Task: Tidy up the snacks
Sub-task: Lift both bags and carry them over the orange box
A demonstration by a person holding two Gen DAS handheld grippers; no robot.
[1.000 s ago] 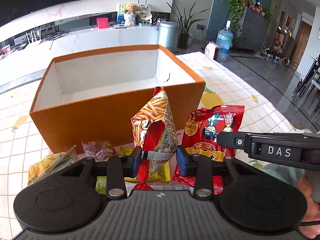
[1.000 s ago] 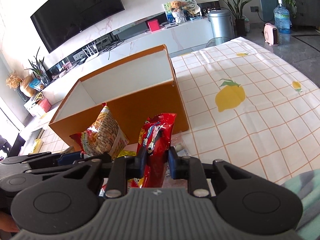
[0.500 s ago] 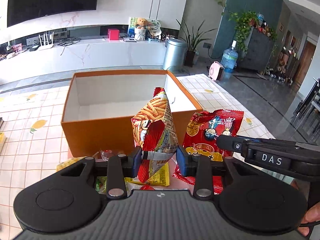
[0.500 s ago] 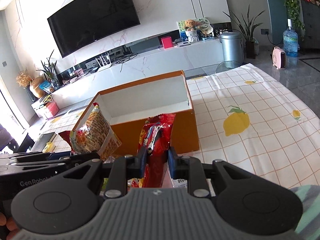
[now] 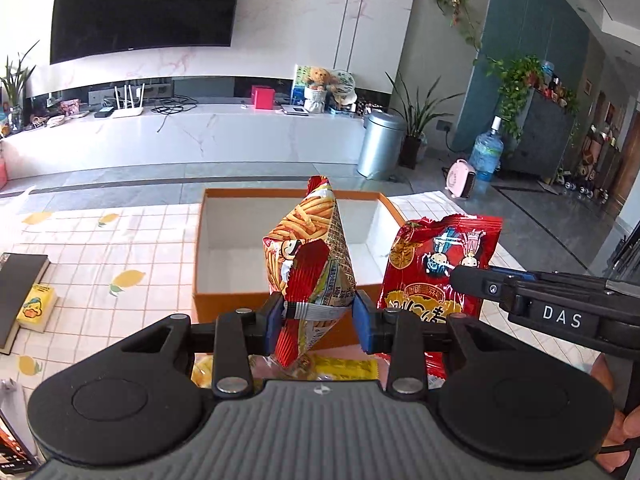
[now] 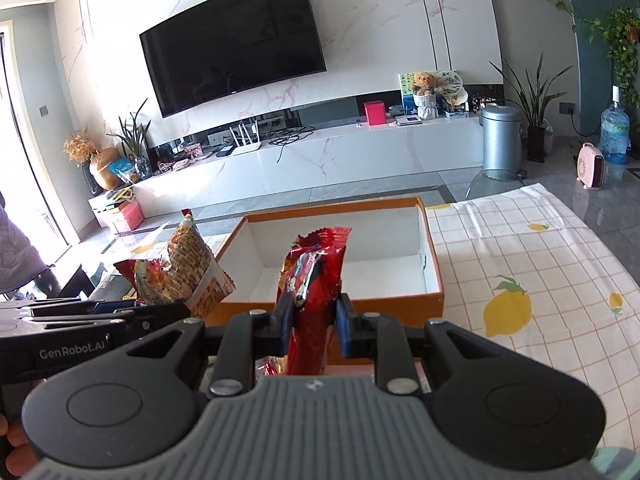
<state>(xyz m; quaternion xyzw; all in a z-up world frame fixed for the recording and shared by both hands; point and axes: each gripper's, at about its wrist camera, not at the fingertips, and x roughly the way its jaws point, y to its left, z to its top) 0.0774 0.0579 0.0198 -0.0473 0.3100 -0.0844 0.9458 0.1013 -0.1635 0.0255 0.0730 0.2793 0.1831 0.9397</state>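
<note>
My left gripper [image 5: 318, 318] is shut on a yellow-and-red fries snack bag [image 5: 310, 256], held upright in the air before the orange box [image 5: 228, 308]. My right gripper [image 6: 313, 324] is shut on a red snack bag [image 6: 314, 280], also held up in front of the box [image 6: 434, 248]. The box is open, white inside, with nothing showing in it. In the left wrist view the red bag [image 5: 440, 264] hangs just right of the fries bag. In the right wrist view the fries bag [image 6: 184, 272] is at the left.
Several more snack packets [image 5: 344, 368] lie on the lemon-print tablecloth [image 6: 540, 280] under the grippers. A black book [image 5: 16, 292] and a small yellow box [image 5: 38, 306] lie at the table's left. The table's right edge drops to the floor.
Both grippers have risen with their bags, so the box now sits lower and farther away and more of its inside shows. Both grips are unchanged.
</note>
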